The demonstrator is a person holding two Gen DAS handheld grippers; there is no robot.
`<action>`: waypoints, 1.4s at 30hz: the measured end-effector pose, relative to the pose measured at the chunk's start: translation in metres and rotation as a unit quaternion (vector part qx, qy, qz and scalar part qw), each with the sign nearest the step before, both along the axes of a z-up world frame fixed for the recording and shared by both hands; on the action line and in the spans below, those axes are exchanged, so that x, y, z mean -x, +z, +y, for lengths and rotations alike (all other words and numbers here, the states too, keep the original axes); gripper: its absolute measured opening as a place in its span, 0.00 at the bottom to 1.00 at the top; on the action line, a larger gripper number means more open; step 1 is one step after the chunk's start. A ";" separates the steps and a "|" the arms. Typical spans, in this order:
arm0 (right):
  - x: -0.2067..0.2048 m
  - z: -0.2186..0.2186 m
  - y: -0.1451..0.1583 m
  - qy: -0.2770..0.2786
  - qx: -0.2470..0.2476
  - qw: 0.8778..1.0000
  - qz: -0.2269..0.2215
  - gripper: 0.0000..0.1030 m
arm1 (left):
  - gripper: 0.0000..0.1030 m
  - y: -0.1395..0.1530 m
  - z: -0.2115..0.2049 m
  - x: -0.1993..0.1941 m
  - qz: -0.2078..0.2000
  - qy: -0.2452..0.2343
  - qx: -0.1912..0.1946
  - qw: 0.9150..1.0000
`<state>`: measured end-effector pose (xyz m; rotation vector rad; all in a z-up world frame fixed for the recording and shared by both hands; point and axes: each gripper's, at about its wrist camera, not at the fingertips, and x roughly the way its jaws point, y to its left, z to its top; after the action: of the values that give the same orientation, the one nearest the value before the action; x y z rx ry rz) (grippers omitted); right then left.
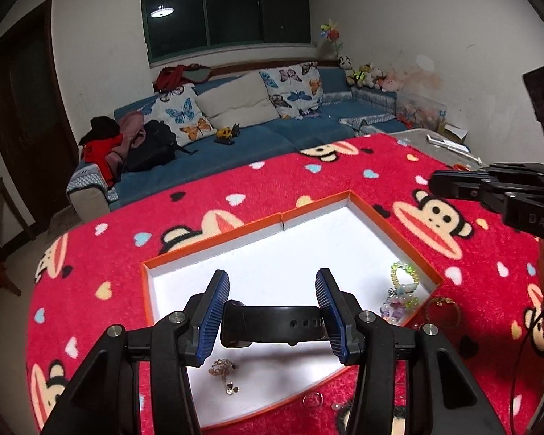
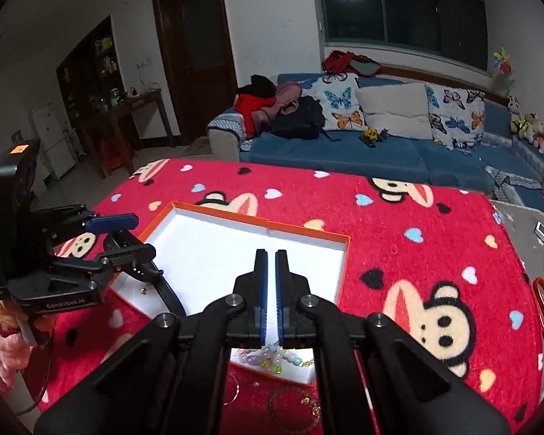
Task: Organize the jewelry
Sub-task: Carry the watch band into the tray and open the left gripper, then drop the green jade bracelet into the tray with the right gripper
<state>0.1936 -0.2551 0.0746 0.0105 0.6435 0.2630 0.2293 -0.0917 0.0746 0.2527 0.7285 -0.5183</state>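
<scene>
Black rubber watch strap (image 1: 272, 320): clamped in my left gripper (image 1: 272, 311), lower centre, over orange-rimmed white tray (image 1: 319, 206). Right gripper (image 2: 271, 297) closed, empty. Next: lower, release.

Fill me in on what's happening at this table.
A person is sorting jewelry into a shallow orange-rimmed box on a red monkey-print blanket. The left gripper holds a black watch by its strap above the box. The right gripper is shut and empty. Beaded bracelets and a gold necklace already lie inside; a gold bangle and a small ring remain outside on the blanket.
</scene>
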 end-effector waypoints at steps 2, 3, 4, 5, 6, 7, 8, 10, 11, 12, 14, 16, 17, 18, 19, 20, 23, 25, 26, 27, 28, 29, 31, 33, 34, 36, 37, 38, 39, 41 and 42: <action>0.007 -0.003 -0.002 -0.001 -0.001 1.000 0.001 0.04 | 0.51 -0.006 0.000 -0.002 0.004 -0.002 0.003 1.000; 0.011 -0.005 -0.005 -0.002 0.001 1.000 0.004 0.04 | 0.51 -0.007 0.001 -0.002 0.004 -0.002 0.004 1.000; 0.016 -0.006 -0.008 -0.003 0.004 1.000 0.007 0.05 | 0.51 -0.009 0.002 -0.001 0.005 0.000 0.004 1.000; 0.023 -0.008 -0.013 -0.003 0.008 1.000 0.013 0.05 | 0.51 -0.010 0.003 0.001 0.005 0.002 0.006 1.000; 0.028 -0.009 -0.019 -0.005 0.012 1.000 0.021 0.05 | 0.51 -0.010 0.005 0.004 0.004 0.001 0.010 1.000; 0.034 -0.010 -0.024 -0.006 0.015 1.000 0.027 0.05 | 0.51 -0.010 0.007 0.008 0.003 0.001 0.012 1.000; 0.037 -0.011 -0.029 -0.006 0.018 0.999 0.032 0.05 | 0.51 -0.009 0.009 0.012 0.001 0.001 0.014 1.000; 0.048 -0.015 -0.042 -0.008 0.026 0.999 0.047 0.05 | 0.51 -0.006 0.012 0.019 -0.005 0.002 0.016 1.000; 0.053 -0.017 -0.048 -0.011 0.029 0.998 0.054 0.05 | 0.51 -0.004 0.014 0.022 -0.006 0.002 0.017 1.000; 0.058 -0.019 -0.055 -0.014 0.032 0.997 0.063 0.05 | 0.51 -0.003 0.015 0.026 -0.009 0.003 0.018 1.000; 0.063 -0.025 -0.071 -0.017 0.033 0.996 0.085 0.06 | 0.51 -0.001 0.017 0.034 -0.011 0.003 0.019 1.000; 0.063 -0.029 -0.085 -0.018 0.033 0.994 0.106 0.08 | 0.51 -0.001 0.018 0.040 -0.010 0.002 0.020 1.000; 0.062 -0.031 -0.089 -0.016 0.032 0.993 0.111 0.08 | 0.51 0.000 0.019 0.042 -0.010 0.003 0.019 1.000; 0.061 -0.033 -0.093 -0.017 0.032 0.993 0.114 0.08 | 0.51 -0.001 0.019 0.045 -0.011 0.003 0.018 1.000; 0.060 -0.034 -0.097 -0.017 0.033 0.992 0.117 0.08 | 0.51 -0.001 0.020 0.047 -0.010 0.003 0.017 1.000; 0.059 -0.034 -0.100 -0.015 0.033 0.992 0.120 0.08 | 0.51 -0.001 0.020 0.048 -0.010 0.003 0.016 1.000; 0.057 -0.032 -0.106 -0.011 0.039 0.991 0.124 0.14 | 0.51 -0.001 0.021 0.051 -0.006 0.004 0.017 1.000; 0.057 -0.031 -0.109 -0.011 0.048 0.991 0.122 0.20 | 0.51 -0.002 0.022 0.052 -0.005 0.006 0.018 1.000; 0.057 -0.031 -0.111 -0.012 0.050 0.991 0.123 0.21 | 0.51 -0.002 0.022 0.052 -0.004 0.006 0.018 1.000; 0.057 -0.033 -0.112 -0.014 0.050 0.991 0.124 0.21 | 0.51 -0.002 0.022 0.052 -0.004 0.006 0.018 1.000; 0.056 -0.035 -0.113 -0.016 0.046 0.991 0.125 0.21 | 0.51 -0.003 0.022 0.053 -0.004 0.006 0.017 1.000; 0.055 -0.037 -0.115 -0.018 0.044 0.991 0.126 0.21 | 0.51 -0.003 0.022 0.052 -0.004 0.006 0.016 1.000; 0.053 -0.040 -0.117 -0.020 0.035 0.991 0.132 0.21 | 0.51 -0.004 0.021 0.052 -0.004 0.006 0.014 1.000; 0.052 -0.040 -0.119 -0.017 0.030 0.991 0.132 0.21 | 0.51 -0.005 0.020 0.052 -0.004 0.006 0.013 1.000; 0.052 -0.039 -0.119 -0.016 0.032 0.991 0.131 0.21 | 0.51 -0.005 0.020 0.053 -0.004 0.006 0.013 1.000; 0.051 -0.035 -0.120 -0.011 0.039 0.991 0.130 0.21 | 0.51 -0.005 0.020 0.049 -0.004 0.007 0.014 1.000; 0.051 -0.033 -0.120 -0.011 0.047 0.990 0.129 0.20 | 0.51 -0.005 0.019 0.049 -0.004 0.007 0.014 1.000; 0.052 -0.031 -0.120 -0.010 0.053 0.990 0.128 0.20 | 0.51 -0.005 0.018 0.048 -0.005 0.006 0.014 1.000; 0.052 -0.029 -0.120 -0.007 0.057 0.990 0.127 0.18 | 0.51 -0.005 0.018 0.048 -0.006 0.006 0.014 1.000; 0.053 -0.029 -0.119 -0.006 0.061 0.990 0.126 0.11 | 0.51 -0.005 0.018 0.048 -0.007 0.006 0.014 1.000; 0.054 -0.028 -0.119 -0.007 0.062 0.990 0.124 0.11 | 0.51 -0.005 0.017 0.048 -0.007 0.006 0.015 1.000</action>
<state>0.1398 -0.2833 -0.0446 -0.0729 0.9066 0.2097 0.1814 -0.0742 0.0701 0.2243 0.7075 -0.5149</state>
